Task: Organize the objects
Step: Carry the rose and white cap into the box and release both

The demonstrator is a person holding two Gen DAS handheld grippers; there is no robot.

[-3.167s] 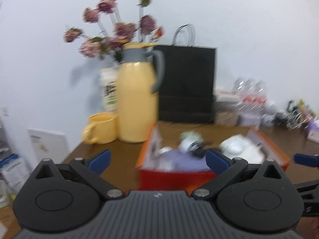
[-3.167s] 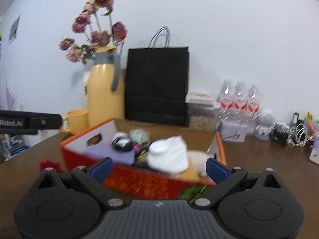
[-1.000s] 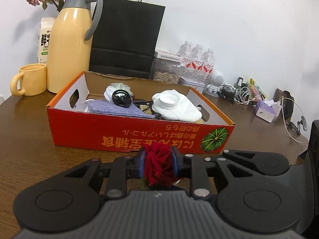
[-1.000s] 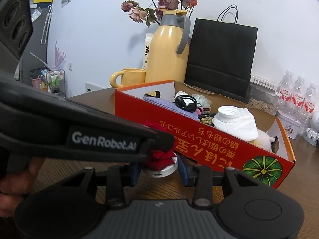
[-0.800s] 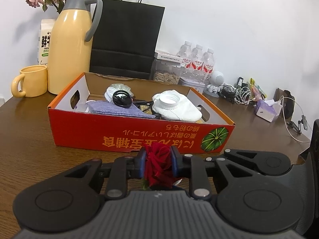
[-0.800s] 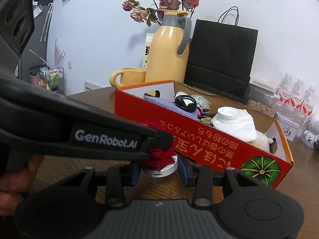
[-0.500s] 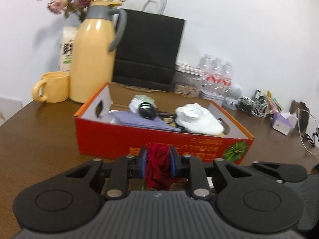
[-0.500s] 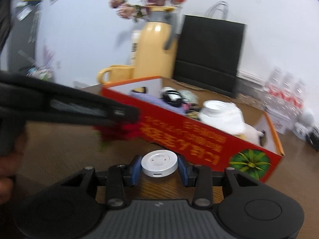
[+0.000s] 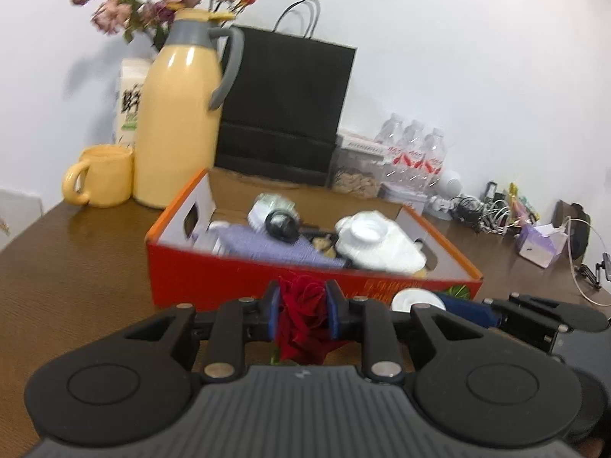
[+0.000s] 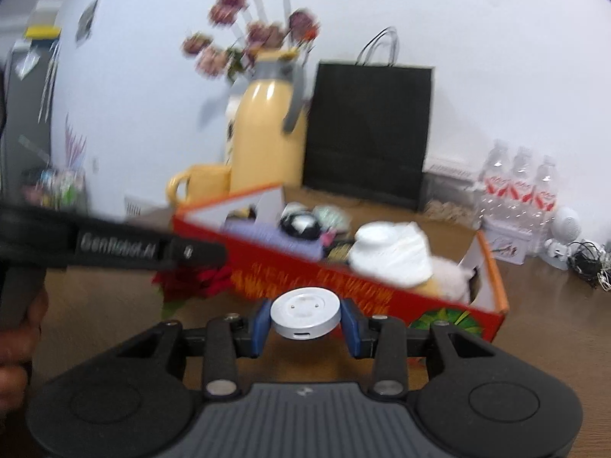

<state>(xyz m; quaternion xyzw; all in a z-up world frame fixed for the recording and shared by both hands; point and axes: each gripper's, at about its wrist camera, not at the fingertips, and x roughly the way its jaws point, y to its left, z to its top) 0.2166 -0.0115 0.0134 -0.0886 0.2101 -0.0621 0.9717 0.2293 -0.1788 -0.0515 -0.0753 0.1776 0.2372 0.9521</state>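
Observation:
My left gripper (image 9: 303, 315) is shut on a red fabric rose (image 9: 303, 322), held above the table just in front of the red-and-orange cardboard box (image 9: 244, 278). My right gripper (image 10: 305, 326) is shut on a round white-and-silver disc (image 10: 305, 316) with a small port on its edge, near the box's front wall (image 10: 343, 290). The disc (image 9: 414, 299) also shows at the right of the left wrist view. In the right wrist view the left gripper's arm (image 10: 114, 250) crosses from the left with the rose (image 10: 193, 280) beneath it. The box holds a purple cloth, a white bottle and several small items.
Behind the box stand a yellow thermos jug (image 9: 179, 122) with dried flowers, a yellow mug (image 9: 101, 181), a black paper bag (image 9: 284, 107) and water bottles (image 9: 412, 156). Cables and a tissue pack (image 9: 540, 244) lie at the right. A hand (image 10: 15, 347) grips the left tool's handle.
Both grippers have risen a little with their loads. The left gripper and rose, earlier right over the disc in the right wrist view, now sit off to the left of it.

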